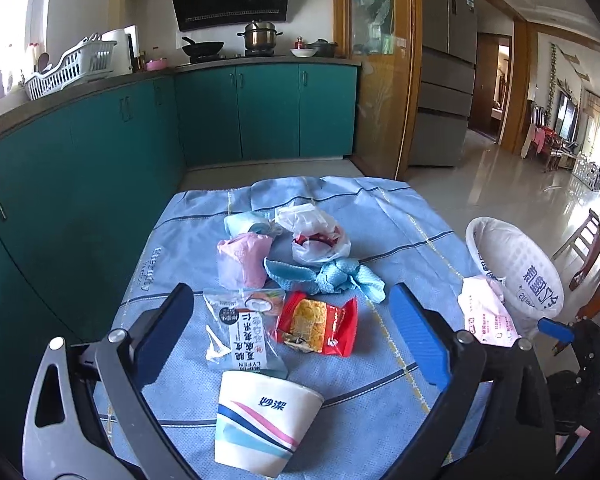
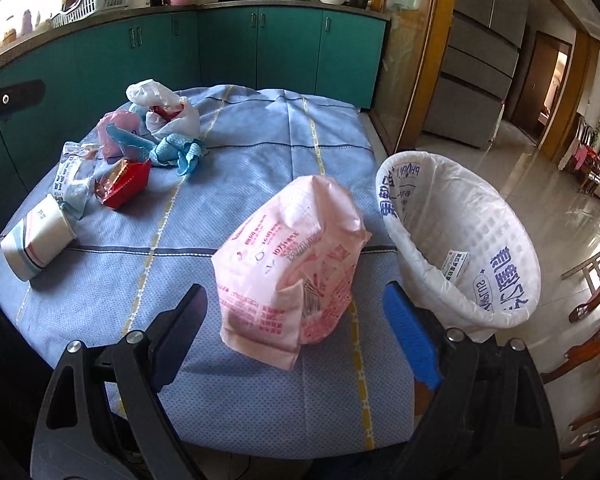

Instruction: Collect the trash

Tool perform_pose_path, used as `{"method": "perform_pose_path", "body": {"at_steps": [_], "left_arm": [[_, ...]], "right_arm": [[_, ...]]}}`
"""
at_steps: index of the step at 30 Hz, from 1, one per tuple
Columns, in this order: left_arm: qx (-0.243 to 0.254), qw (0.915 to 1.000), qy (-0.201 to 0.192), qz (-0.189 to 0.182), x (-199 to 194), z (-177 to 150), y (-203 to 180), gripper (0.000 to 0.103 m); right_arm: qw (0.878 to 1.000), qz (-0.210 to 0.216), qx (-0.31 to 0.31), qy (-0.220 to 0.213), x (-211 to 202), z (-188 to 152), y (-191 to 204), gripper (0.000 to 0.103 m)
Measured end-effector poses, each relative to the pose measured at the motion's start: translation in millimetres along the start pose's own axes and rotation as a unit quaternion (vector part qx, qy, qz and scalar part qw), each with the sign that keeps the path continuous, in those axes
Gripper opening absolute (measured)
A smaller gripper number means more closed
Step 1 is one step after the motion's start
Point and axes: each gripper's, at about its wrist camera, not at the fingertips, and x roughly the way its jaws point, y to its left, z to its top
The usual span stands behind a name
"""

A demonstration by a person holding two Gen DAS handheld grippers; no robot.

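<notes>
A table covered by a blue checked cloth [image 2: 260, 152] carries a scatter of trash, and going from the left side the first piece is a paper cup [image 1: 266, 420] lying on its side, white with blue and pink stripes, nearest the left gripper [image 1: 296, 332], whose fingers stand wide apart with nothing pressed between them. Just beyond the cup lies a clear snack wrapper [image 1: 240, 328] with printed text, and touching its right edge is a red noodle packet [image 1: 320, 324]. Behind these sit a pink plastic bag [image 1: 242, 258], a light blue roll [image 1: 246, 222], a crumpled blue cloth [image 1: 336, 276] and a white plastic bag [image 1: 316, 236] with something red inside, all bunched close together. Further right, apart from that cluster and near the table's right edge, a pink printed package [image 2: 292, 264] stands slumped on the cloth. The right gripper [image 2: 300, 320] frames its lower part with both fingers spread open, and neither pad touches the package. Just beside the package, off the table's right edge, stands a white basket bin [image 2: 512, 240] lined with a white bag with blue lettering; a small carton [image 2: 455, 261] lies inside it. Teal cabinets [image 2: 220, 48] line the background.
</notes>
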Motion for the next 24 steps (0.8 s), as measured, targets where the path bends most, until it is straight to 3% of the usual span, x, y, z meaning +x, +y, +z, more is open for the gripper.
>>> {"method": "perform_pose_path", "body": {"at_steps": [10,17,19,22,24], "left_arm": [[-0.043,0.999,0.013,-0.009,8,-10,26,0.099],[-0.04,0.9988,-0.016,0.026,0,-24,35,0.099],[-0.048,0.9988,0.002,0.011,-3,-19,35,0.099],[-0.061,0.9979,-0.018,0.011,-9,-22,32,0.099],[-0.074,0.9971,-0.01,-0.013,-5,-28,30,0.099]], "right_arm": [[1.0,0.009,0.013,0.001,9,-4,-6,0.087],[0.999,0.032,0.021,-0.013,7,-11,-2,0.088],[0.999,0.044,0.016,-0.021,2,-9,1,0.088],[0.998,0.048,0.013,-0.032,-1,-7,2,0.088],[0.998,0.056,0.012,-0.032,2,-7,2,0.088]]}}
